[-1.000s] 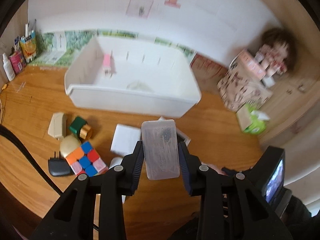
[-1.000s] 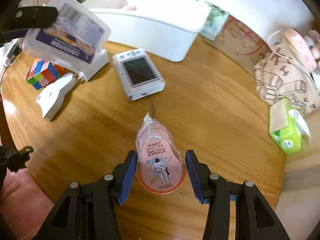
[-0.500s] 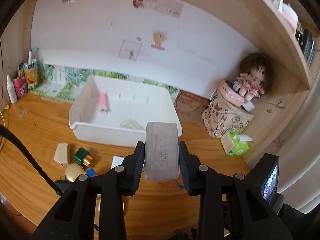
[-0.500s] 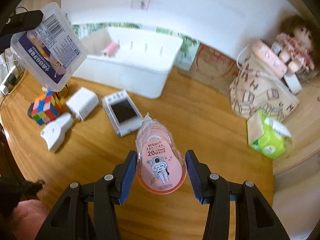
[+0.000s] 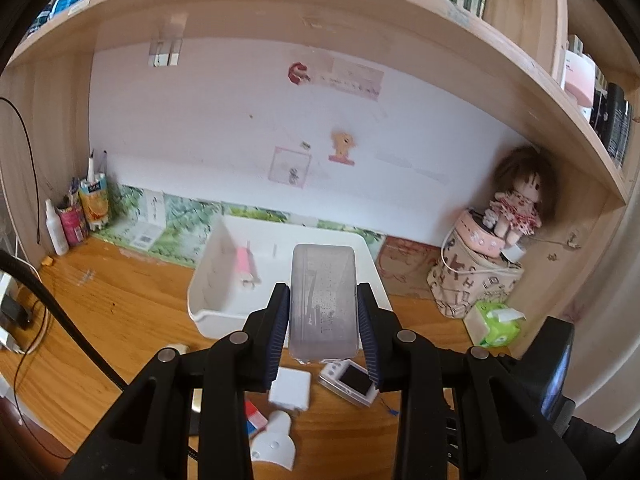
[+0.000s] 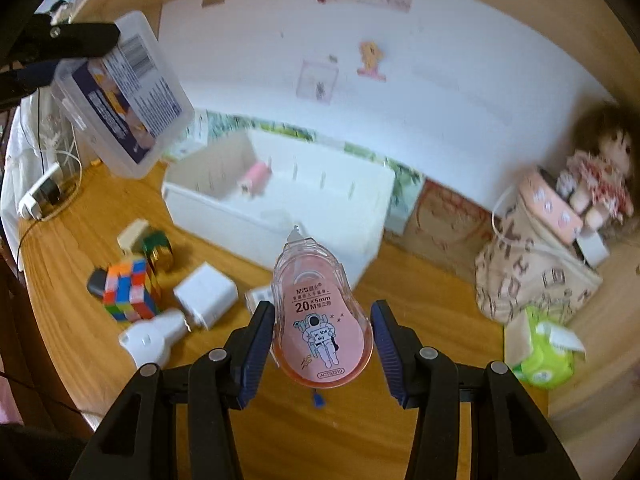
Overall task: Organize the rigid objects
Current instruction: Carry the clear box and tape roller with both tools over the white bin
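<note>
My left gripper (image 5: 323, 316) is shut on a clear plastic case (image 5: 323, 304), held in the air in front of the white bin (image 5: 224, 256). In the right wrist view that case (image 6: 124, 96) hangs at the upper left. My right gripper (image 6: 322, 340) is shut on a pink correction tape dispenser (image 6: 320, 320), raised above the wooden desk (image 6: 300, 420). The white bin (image 6: 280, 220) holds a small pink item (image 6: 256, 174). On the desk lie a colour cube (image 6: 130, 290), a white adapter (image 6: 206, 294), a white plug-shaped piece (image 6: 152, 338) and a green and gold item (image 6: 158, 248).
A white device with a dark screen (image 5: 352, 380) lies under the left gripper. A patterned bag (image 6: 532, 276) with a doll (image 6: 600, 168) and a green tissue pack (image 6: 548, 356) stand at the right. Bottles (image 5: 72, 216) fill the back left corner. A shelf (image 5: 320, 12) runs overhead.
Both grippers have risen and tipped up with their objects still held; the desk items and the bin look smaller and lower, and the wall and shelf have come into view.
</note>
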The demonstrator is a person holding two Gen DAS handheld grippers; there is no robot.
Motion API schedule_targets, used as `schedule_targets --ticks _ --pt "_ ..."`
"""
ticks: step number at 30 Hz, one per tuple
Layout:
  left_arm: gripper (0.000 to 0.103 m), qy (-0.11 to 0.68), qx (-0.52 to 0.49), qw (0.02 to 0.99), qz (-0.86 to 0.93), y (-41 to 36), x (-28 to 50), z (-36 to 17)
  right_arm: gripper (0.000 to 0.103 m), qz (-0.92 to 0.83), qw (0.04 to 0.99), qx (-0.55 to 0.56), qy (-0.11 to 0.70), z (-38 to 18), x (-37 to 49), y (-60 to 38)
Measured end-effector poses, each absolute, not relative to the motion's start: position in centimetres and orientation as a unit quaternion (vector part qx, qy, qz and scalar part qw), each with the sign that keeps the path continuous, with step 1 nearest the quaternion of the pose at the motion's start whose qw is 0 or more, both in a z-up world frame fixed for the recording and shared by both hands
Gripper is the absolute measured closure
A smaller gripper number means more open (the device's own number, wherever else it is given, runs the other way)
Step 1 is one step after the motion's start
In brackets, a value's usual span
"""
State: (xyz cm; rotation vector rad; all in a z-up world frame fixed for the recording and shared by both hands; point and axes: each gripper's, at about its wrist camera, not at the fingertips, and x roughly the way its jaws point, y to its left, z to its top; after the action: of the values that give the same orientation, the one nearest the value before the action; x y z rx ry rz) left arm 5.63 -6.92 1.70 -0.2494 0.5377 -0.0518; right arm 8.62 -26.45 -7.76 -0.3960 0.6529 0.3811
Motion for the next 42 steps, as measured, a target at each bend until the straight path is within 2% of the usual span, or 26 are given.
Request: schedule_targets --ticks 12,18,32,42 --pt "0.067 0.254 -0.123 0.959 -0.024 -4.9 8.9 2.0 0.053 0.209 0.945 -0.177 0.178 -4.0 9.1 -24.7" --pt "0.067 0.259 -0.115 0.959 -0.026 -4.3 11.1 1.8 0.053 0.202 0.952 -0.19 0.133 -3.7 10.6 -23.0" --pt "0.067 0.267 -0.072 0.961 -0.028 -3.5 16.3 0.8 0.053 0.182 0.958 -0.202 0.092 -5.3 15.1 -20.2" --pt "0.067 0.291 -0.043 0.955 -0.025 -3.4 20.4 -1.9 0.053 0.167 0.955 -0.202 0.139 -7.8 18.6 -19.6"
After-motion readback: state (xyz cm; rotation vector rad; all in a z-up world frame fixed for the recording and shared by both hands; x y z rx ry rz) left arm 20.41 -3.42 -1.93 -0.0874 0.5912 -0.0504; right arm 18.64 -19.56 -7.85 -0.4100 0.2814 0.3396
